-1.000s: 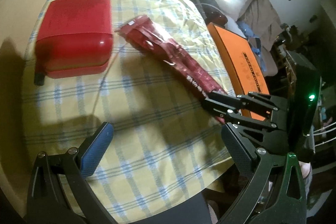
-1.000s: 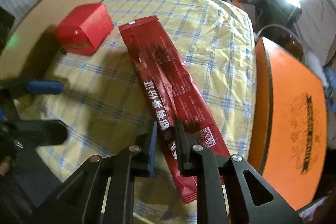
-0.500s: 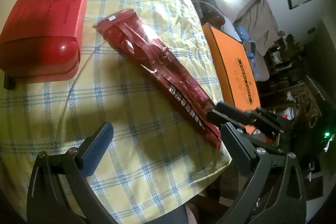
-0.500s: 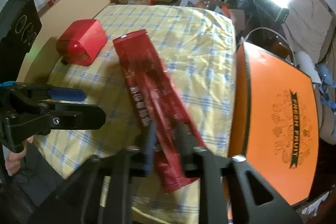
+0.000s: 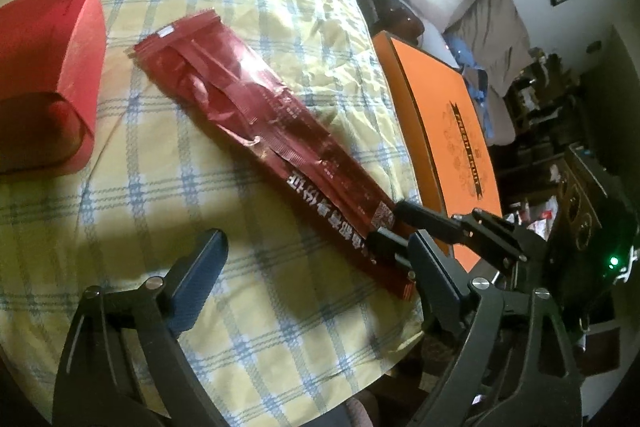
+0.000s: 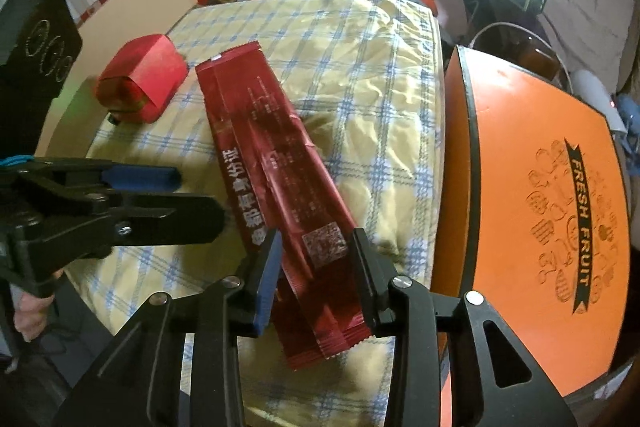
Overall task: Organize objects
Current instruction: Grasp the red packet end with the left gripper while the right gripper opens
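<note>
Tools first: the right tool [image 6: 316, 267] sits with its fingers spread apart either side of the near end of the long red packet [image 6: 276, 179], not pinching it. The left tool [image 5: 316, 275] is wide open too, hovering over the cloth just beside that same end. Packet lies flat and diagonal on the counter [image 6: 360, 67] with the yellow checked cloth. A red box [image 6: 140, 87] sits near its far end, and an orange fruit box [image 6: 540, 187] is off to the right.
</note>
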The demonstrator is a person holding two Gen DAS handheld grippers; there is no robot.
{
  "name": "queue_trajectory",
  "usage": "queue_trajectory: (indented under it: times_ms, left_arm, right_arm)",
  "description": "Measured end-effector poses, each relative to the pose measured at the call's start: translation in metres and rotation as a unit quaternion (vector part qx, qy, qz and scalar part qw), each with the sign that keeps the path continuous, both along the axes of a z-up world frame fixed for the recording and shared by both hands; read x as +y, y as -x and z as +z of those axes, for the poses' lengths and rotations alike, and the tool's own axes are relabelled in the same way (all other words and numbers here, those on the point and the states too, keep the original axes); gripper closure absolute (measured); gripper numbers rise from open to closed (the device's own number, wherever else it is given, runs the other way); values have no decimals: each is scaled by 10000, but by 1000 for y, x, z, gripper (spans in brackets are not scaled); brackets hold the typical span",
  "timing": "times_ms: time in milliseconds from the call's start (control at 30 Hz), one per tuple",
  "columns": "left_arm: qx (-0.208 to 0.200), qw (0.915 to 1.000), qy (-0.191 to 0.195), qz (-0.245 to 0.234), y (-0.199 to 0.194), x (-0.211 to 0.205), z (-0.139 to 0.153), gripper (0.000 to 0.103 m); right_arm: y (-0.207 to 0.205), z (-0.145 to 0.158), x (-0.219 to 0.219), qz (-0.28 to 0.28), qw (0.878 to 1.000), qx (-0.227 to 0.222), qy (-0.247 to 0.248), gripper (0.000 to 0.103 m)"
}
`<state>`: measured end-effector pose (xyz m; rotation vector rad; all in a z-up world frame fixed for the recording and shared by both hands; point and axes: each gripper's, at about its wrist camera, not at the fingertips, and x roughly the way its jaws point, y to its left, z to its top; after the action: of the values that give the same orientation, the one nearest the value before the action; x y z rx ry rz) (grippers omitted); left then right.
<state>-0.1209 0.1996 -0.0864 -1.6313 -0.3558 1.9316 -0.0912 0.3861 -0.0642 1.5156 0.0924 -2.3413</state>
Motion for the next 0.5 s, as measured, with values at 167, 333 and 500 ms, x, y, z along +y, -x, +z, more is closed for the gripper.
queue_trajectory:
  times_ms: [167,333,500]
  left_arm:
    - [-11,9999,-14,-101,-1,7,0,32]
    - [-48,10000,-30,-53,0,8,-1,33]
    - [-99,9999,-63,-87,1,12,-1,40]
  right_arm:
    - [-8,0,-8,196,9987,-230,420,68]
    - [-11,12,-7,93,9997,69,202,70]
    - [2,11,10,-144,9997,126,-125,69]
